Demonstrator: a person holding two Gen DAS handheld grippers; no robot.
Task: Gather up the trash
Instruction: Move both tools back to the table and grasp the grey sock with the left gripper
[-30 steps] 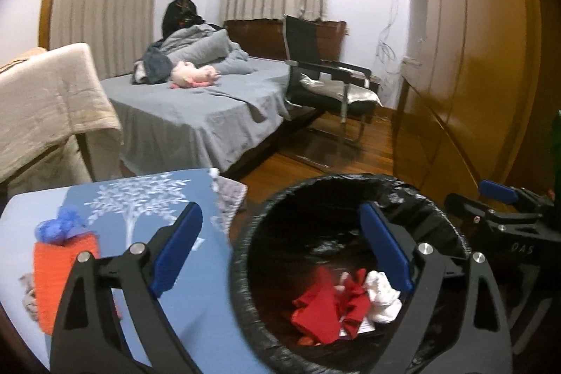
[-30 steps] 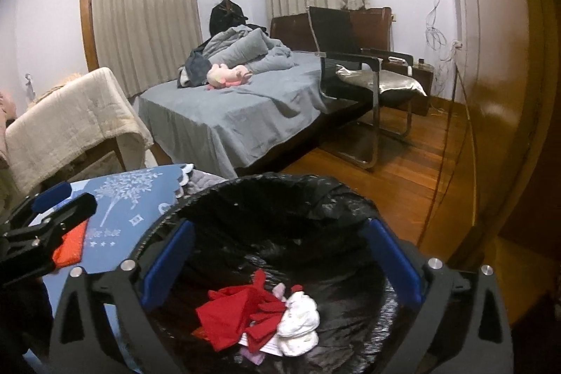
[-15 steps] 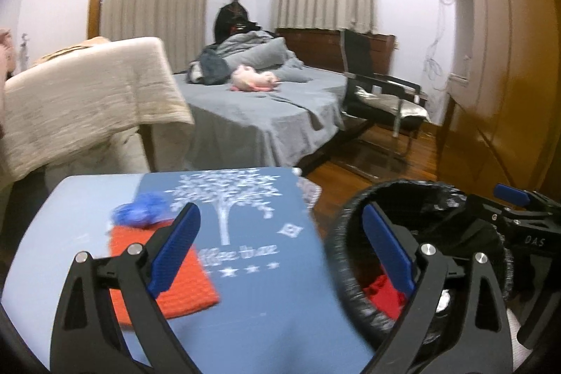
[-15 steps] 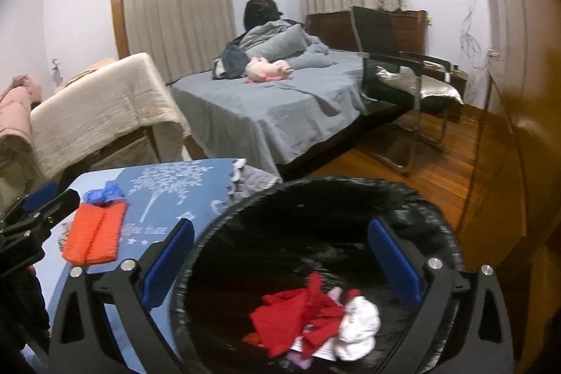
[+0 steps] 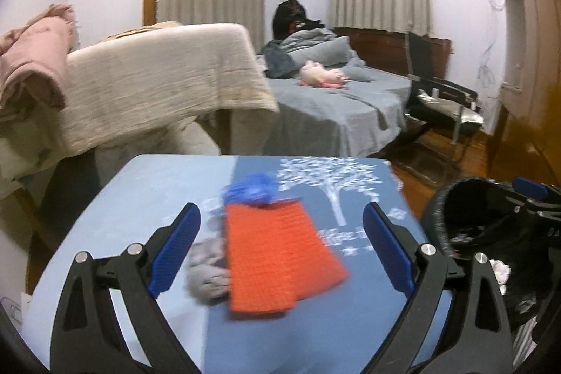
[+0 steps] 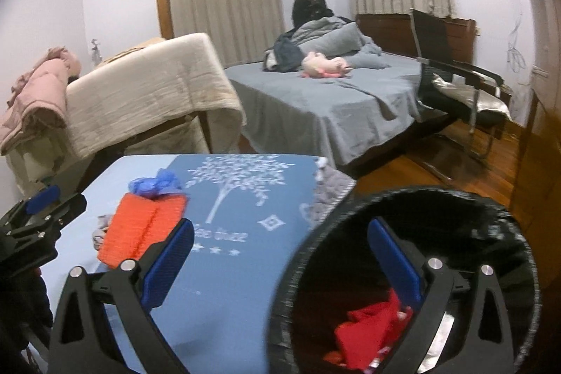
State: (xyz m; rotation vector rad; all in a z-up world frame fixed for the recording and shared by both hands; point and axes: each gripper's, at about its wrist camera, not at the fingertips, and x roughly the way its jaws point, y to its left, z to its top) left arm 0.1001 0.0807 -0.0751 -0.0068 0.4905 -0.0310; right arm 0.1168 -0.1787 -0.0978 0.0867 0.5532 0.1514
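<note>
Swinging away from the black-lined trash bin [image 5: 466,216], the left hand-held gripper [image 5: 280,246] now faces the blue tabletop [image 5: 147,198], jaws spread wide and empty. An orange knitted cloth [image 5: 277,255] lies straight ahead between its fingers, long axis running away from the camera. Blue crumpled trash [image 5: 250,191] sits at its far end. The right hand-held gripper [image 6: 280,260], likewise released, straddles the bin's rim, farther off.
</note>
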